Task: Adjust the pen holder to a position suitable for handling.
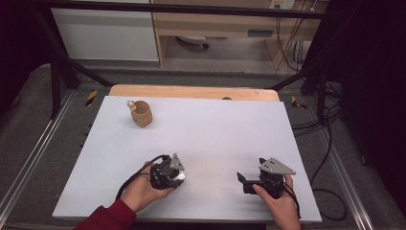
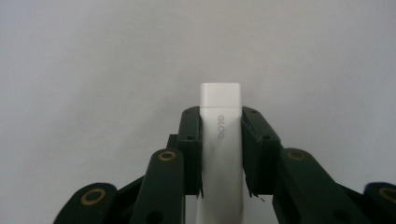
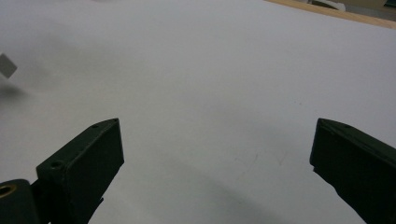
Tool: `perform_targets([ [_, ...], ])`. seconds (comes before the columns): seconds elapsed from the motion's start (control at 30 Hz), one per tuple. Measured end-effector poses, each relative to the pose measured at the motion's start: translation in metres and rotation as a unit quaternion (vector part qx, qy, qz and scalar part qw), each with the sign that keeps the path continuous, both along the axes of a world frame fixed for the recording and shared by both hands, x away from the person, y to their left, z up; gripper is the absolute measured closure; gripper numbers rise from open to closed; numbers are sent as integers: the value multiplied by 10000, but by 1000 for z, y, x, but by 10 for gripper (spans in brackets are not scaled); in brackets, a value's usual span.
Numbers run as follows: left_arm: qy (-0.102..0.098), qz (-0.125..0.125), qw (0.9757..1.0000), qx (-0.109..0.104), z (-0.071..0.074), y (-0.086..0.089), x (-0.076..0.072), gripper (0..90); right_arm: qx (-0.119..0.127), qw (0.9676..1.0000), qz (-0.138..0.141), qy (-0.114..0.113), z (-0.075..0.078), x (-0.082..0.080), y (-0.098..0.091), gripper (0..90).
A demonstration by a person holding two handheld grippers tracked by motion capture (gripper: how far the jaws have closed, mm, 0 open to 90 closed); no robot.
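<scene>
— Start at the near edge. How are the hands set?

— Both forearms come in low. The left hand (image 1: 141,190), in a dark red sleeve (image 1: 106,216), cups the left black two-jaw gripper (image 1: 178,176) from behind and below, its nose angled toward the table's middle. Its jaws are pressed onto a small white rectangular plastic block (image 2: 220,140) with faint grey lettering; in the left gripper view the block stands straight up between the two pads, its square end poking past the tips.

— And the other side?

— The right hand (image 1: 277,201) holds the right black gripper (image 1: 242,181) just above the surface near the front right, grey three-cornered plate on top, jaws aimed to the left. They are spread wide, with bare tabletop between them in the right gripper view.

— How close are the two grippers?

— Near, but apart, with clear tabletop between.

— Room to move?

— Plenty. The pale grey-white table top (image 1: 215,129) is bare across its middle and right. A light wooden strip (image 1: 191,91) runs along the far edge.

— Anything farther off?

— A small tan wooden cup with a round-knobbed handle (image 1: 141,113) stands upright at the far left, well apart from both grippers and a little in from the far edge. Beyond are a black frame, cables and grey floor.
</scene>
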State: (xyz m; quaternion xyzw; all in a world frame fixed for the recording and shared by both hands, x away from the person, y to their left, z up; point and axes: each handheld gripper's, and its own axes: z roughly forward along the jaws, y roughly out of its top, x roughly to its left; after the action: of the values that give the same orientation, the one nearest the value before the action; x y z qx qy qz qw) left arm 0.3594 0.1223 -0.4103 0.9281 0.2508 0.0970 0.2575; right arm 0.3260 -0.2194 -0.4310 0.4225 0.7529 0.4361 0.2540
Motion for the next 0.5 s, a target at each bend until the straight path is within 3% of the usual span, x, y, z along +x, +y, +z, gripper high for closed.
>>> perform_targets([
  [0.1, -213, 271, 9988, -356, 3, 12, 9, 712, -1, 10000, -5, 0, 0, 0, 0, 31],
  [0.23, -569, 603, 9945, -632, 7, 25, 20, 712, -7, 10000, 4, -5, 0, 0, 0, 32],
  [0.4, -655, 811, 9912, -810, 11, 36, 32, 712, -2, 10000, -11, 1, 0, 0, 0, 32],
  [0.5, -819, 983, 9867, -1001, 15, 44, 39, 712, 3, 10000, -5, 0, 0, 0, 0, 32],
])
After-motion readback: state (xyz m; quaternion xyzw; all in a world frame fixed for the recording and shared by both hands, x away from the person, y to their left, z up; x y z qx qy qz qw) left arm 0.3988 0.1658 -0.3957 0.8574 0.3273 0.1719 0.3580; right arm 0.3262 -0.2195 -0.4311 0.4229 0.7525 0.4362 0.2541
